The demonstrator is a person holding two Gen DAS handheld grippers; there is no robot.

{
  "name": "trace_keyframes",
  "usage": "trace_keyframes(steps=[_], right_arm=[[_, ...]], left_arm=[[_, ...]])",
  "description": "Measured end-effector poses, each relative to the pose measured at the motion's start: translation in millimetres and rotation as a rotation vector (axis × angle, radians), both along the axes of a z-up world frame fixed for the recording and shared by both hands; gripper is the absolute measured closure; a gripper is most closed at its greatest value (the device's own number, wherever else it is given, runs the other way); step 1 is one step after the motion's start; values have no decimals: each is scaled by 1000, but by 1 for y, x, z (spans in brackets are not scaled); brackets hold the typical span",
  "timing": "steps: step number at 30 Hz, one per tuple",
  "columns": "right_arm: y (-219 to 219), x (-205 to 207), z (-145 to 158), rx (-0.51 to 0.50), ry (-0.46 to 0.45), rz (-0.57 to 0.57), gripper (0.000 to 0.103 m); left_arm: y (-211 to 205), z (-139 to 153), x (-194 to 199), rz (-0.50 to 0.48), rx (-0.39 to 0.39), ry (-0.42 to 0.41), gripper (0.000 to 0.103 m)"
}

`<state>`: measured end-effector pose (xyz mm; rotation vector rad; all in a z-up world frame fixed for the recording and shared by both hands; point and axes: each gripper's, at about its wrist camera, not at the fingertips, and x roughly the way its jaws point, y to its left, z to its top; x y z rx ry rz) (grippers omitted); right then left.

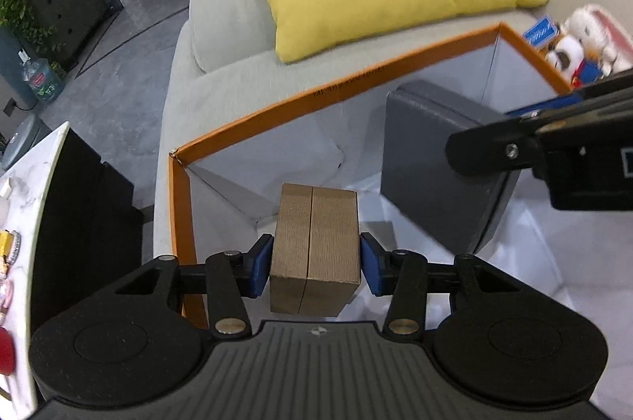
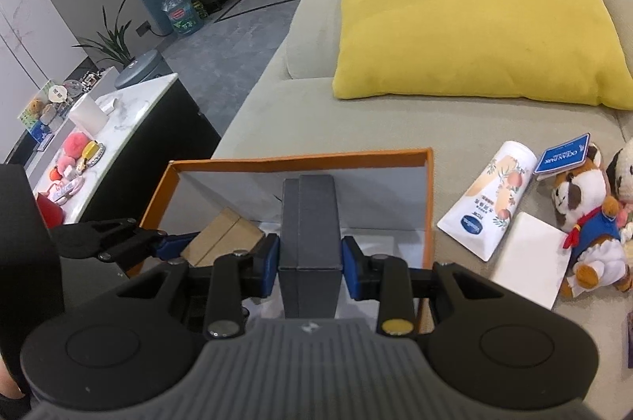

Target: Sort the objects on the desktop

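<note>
An open orange-rimmed box [image 1: 277, 103] with a white inside sits on a beige sofa; it also shows in the right wrist view [image 2: 300, 158]. My left gripper [image 1: 315, 263] is shut on a small brown cardboard box [image 1: 316, 246] and holds it over the inside of the orange box. My right gripper [image 2: 310, 263] is shut on a dark grey box [image 2: 310, 222] and holds it over the same box, to the right of the brown one [image 2: 221, 236]. The grey box also shows in the left wrist view [image 1: 431, 162].
A yellow cushion [image 2: 467, 8] lies on the sofa behind the box. Right of the box lie a white tube [image 2: 490, 198], a white card [image 2: 528, 257], a blue booklet [image 2: 561, 152] and plush toys [image 2: 589, 222]. A marble side table [image 2: 118, 127] with small items stands left.
</note>
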<state>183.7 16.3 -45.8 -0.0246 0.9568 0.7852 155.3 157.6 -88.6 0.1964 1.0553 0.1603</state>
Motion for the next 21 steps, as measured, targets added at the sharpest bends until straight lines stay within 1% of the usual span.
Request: trace_keyframes(steps=[4,11,12,15,17,21], right_arm=[[0,-1,1,-11,-17,4,68],[4,-4,0,-17,-11,11,68],[4,-4,0,-15,-6,10,68],[5,-5,0,-19,-7,6,68],[7,-6,0,-21,-8,6,68],[8,-10,1,-19,-6,11,68]], left_arm=[[0,-2,4,19,24,11,50],[-8,-7,1,-14,82,5,48],[-8,-7,-1,-23,80,1,48],[-7,-3,-5,-44,68,-21,42],[-4,1,-10,-55,55,-39,42],[1,21,-28,-80,-12,-75,42]])
